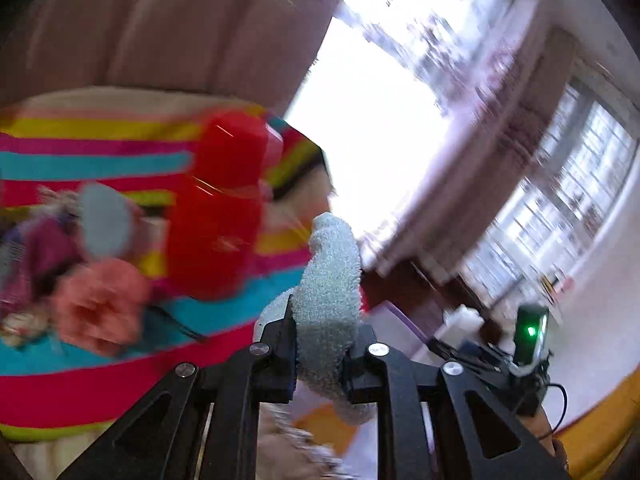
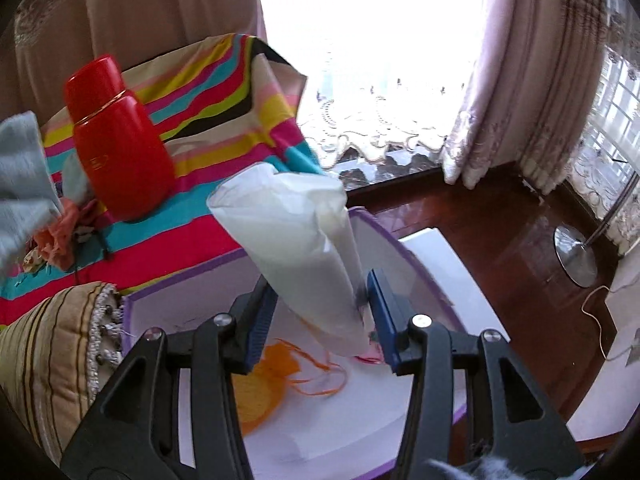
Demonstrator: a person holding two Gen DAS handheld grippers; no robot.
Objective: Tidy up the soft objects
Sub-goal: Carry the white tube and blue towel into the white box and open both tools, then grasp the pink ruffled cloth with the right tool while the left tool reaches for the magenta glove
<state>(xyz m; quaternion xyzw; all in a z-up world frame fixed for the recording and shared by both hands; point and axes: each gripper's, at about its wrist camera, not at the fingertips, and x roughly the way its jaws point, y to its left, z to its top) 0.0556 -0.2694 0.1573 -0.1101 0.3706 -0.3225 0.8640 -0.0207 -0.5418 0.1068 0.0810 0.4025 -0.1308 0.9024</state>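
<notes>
Mid-carry: left gripper (image 1: 320,354) clamped on a fuzzy grey sock (image 1: 330,280) above the striped cloth (image 1: 80,392), right gripper (image 2: 320,314) pinching a white bag (image 2: 292,236) over the purple-edged box (image 2: 180,284); next likely lower and release.

Bright daylight floods a window (image 2: 360,60) ahead of the jaws, flanked by pinkish curtains (image 2: 520,80); dark polished wooden floor (image 2: 500,248) lies right of them.
</notes>
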